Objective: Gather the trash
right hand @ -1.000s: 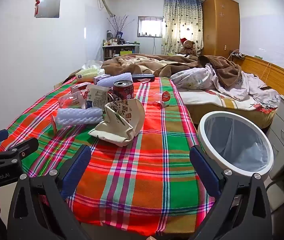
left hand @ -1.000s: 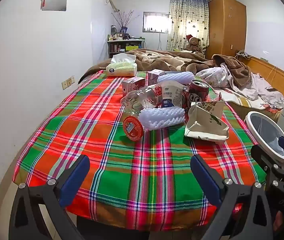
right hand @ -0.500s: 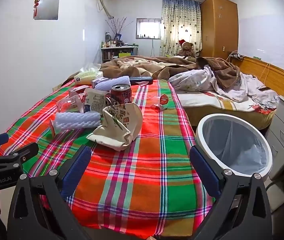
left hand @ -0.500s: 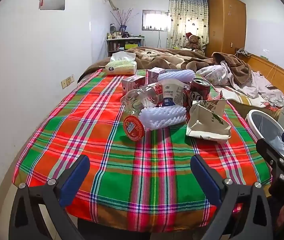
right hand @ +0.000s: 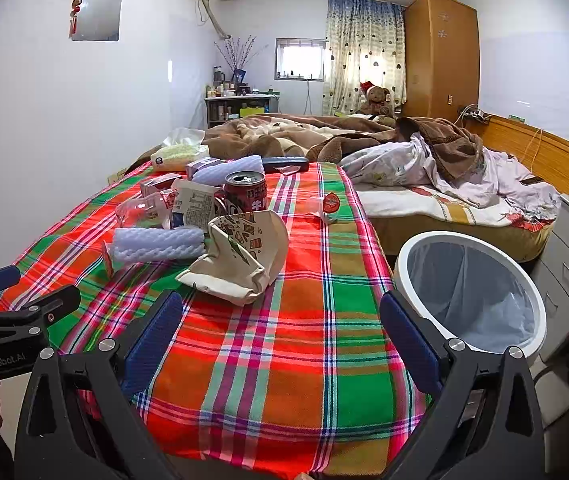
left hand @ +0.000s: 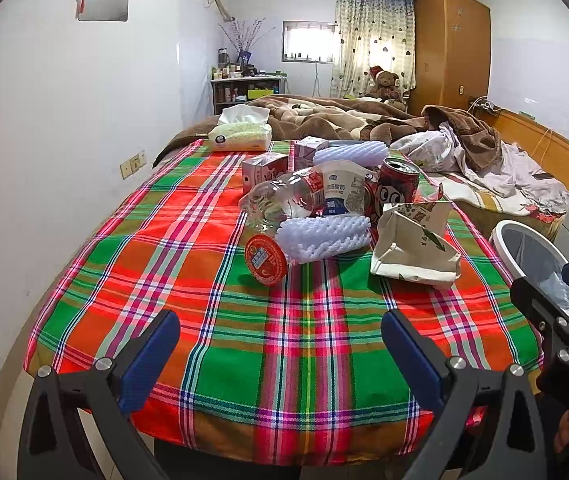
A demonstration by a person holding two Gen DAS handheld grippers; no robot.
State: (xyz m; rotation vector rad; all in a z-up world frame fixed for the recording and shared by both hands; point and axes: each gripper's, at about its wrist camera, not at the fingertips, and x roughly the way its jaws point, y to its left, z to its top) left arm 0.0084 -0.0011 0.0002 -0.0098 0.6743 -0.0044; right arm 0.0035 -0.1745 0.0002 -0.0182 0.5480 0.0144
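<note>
Your left gripper (left hand: 280,354) and right gripper (right hand: 280,332) both hang with fingers spread wide and nothing between them, low in each frame over the near edge of the plaid tabletop (left hand: 220,340). Over the last second you have drifted slightly back and up, so the trash pile sits a little farther off: the crumpled paper bag (right hand: 240,256), white foam sleeve (left hand: 324,236), red can (left hand: 398,192) and clear bottle (left hand: 284,200) cluster mid-frame, untouched. The lined bin (right hand: 468,296) waits at right; collection hasn't begun.
</note>
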